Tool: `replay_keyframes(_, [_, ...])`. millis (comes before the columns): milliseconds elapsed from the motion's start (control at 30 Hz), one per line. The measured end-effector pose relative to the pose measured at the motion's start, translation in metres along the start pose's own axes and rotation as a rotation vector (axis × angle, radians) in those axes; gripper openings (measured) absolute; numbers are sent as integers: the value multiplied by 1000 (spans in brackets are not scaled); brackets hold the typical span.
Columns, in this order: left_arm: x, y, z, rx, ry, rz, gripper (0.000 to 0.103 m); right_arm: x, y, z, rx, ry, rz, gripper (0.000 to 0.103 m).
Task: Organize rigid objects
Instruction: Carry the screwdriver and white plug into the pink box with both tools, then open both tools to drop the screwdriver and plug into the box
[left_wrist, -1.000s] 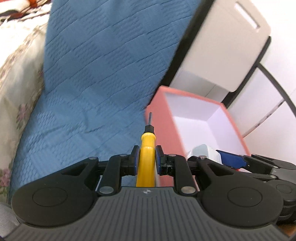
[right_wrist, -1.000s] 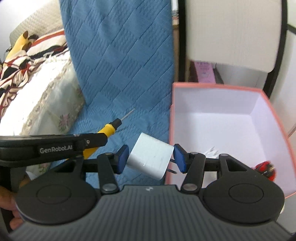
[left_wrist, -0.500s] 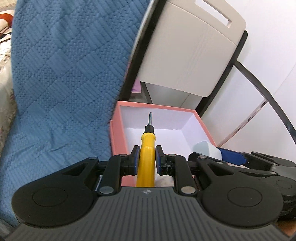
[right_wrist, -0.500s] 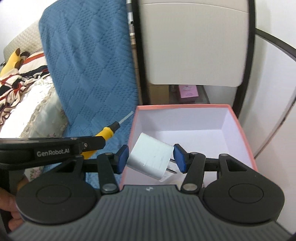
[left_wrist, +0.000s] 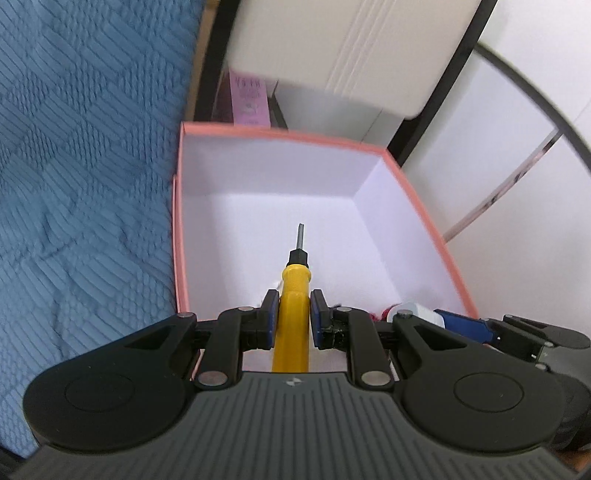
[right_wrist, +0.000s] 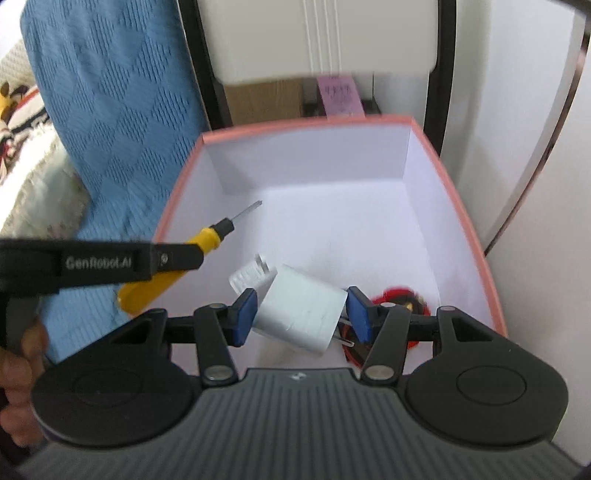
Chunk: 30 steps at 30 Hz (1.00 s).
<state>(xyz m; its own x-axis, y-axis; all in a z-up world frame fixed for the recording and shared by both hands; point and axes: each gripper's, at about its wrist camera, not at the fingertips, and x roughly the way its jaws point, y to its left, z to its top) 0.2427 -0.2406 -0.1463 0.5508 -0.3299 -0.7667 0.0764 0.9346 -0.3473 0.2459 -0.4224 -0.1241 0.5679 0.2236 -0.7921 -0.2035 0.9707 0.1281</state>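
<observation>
Left claw (left_wrist: 291, 314) clamped on a yellow screwdriver (left_wrist: 293, 302), tip pointing out over the open pink box (left_wrist: 280, 134). Right claw (right_wrist: 301, 312) clamped on a white plug (right_wrist: 303, 310), tilted, prongs toward the right pad, held above the box's near end. Inside the box: another white plug (right_wrist: 251, 275) near the left wall, a red thing (right_wrist: 399, 299) near right. Blue quilt (left_wrist: 81, 166) lies left of the box.
</observation>
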Motion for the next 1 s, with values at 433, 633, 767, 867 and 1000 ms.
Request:
replay_keyframes(433, [53, 9, -13, 1, 107, 34, 21, 57, -6, -24, -19, 139, 29, 56])
replay_keyframes(633, [63, 6, -16, 19, 128, 25, 21, 70, -9, -24, -7, 175, 32, 57])
replay_keyframes(767, [60, 7, -15, 13, 118, 16, 22, 72, -12, -23, 12, 180, 27, 56])
replay_keyframes(867, [55, 8, -14, 6, 115, 15, 22, 68, -14, -19, 28, 176, 29, 57])
replay_keyframes(1000, [41, 9, -12, 7, 96, 10, 22, 56, -17, -14, 41, 149, 24, 57])
